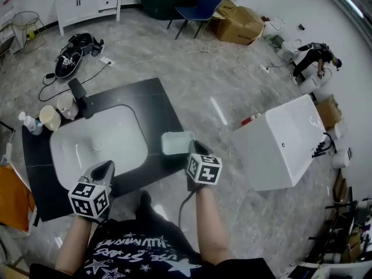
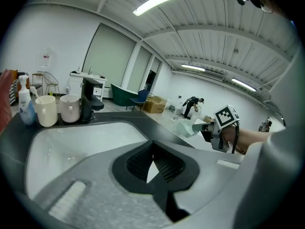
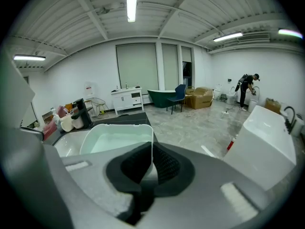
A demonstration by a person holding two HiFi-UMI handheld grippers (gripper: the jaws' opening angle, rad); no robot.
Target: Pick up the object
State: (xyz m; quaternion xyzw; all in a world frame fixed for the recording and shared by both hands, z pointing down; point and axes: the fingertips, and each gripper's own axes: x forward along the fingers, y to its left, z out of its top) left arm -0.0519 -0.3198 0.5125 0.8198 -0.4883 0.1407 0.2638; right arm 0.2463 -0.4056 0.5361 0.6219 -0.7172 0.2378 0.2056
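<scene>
A pale green rectangular tub (image 1: 176, 143) sits at the right edge of the black countertop (image 1: 156, 100), beside the white sink basin (image 1: 64, 156). My right gripper (image 1: 192, 147) is shut on the tub's near right wall; in the right gripper view the thin rim (image 3: 151, 142) runs between the pads of that gripper (image 3: 151, 162). The left gripper view shows the tub (image 2: 187, 127) held by the right gripper (image 2: 204, 126). My left gripper (image 1: 108, 167) hovers at the basin's front edge, its jaws (image 2: 152, 157) shut on nothing.
A black faucet (image 1: 82, 98), two cups (image 1: 65, 105), (image 1: 50, 118) and a soap bottle (image 1: 29, 123) stand left of the basin. On the floor to the right lies a white fixture (image 1: 285, 141). A chair (image 1: 200, 7), a cardboard box (image 1: 238, 23) and a person (image 1: 314, 56) are far off.
</scene>
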